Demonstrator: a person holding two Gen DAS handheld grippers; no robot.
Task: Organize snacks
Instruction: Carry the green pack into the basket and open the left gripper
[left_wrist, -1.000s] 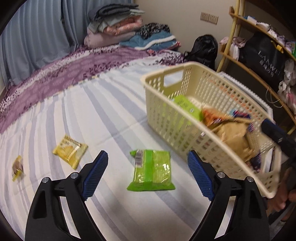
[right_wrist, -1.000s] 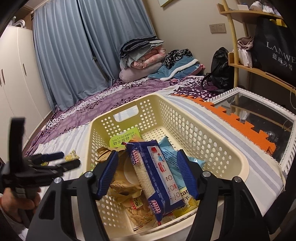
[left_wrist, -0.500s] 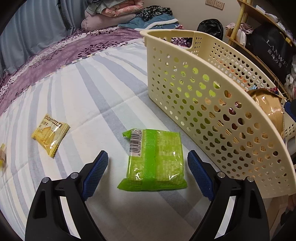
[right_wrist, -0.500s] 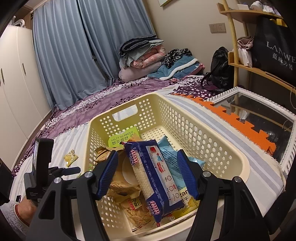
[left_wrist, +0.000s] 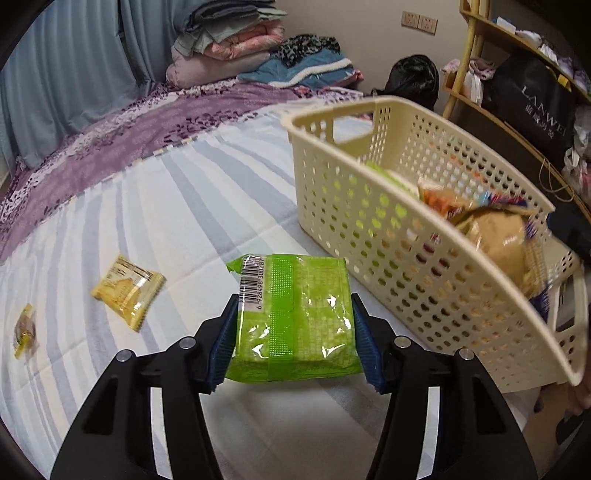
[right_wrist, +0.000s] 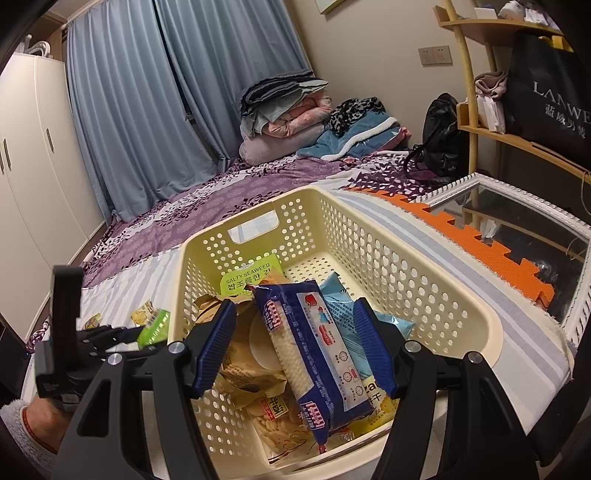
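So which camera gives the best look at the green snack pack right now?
The left wrist view. The green snack pack fills the middle, barcode up, between the closing pads of the left hand-held gripper. The right wrist view shows only a small green corner at far left, beside the basket.

The left wrist view looked steeply down at the bed (left_wrist: 155, 206), close over it. The right looked from the basket's (right_wrist: 369, 258) near end toward the curtains (right_wrist: 147, 92). Both showed the basket.

basket (left_wrist: 388, 236) contents blurred, far-left wrapped snack (left_wrist: 25, 328) unreadable
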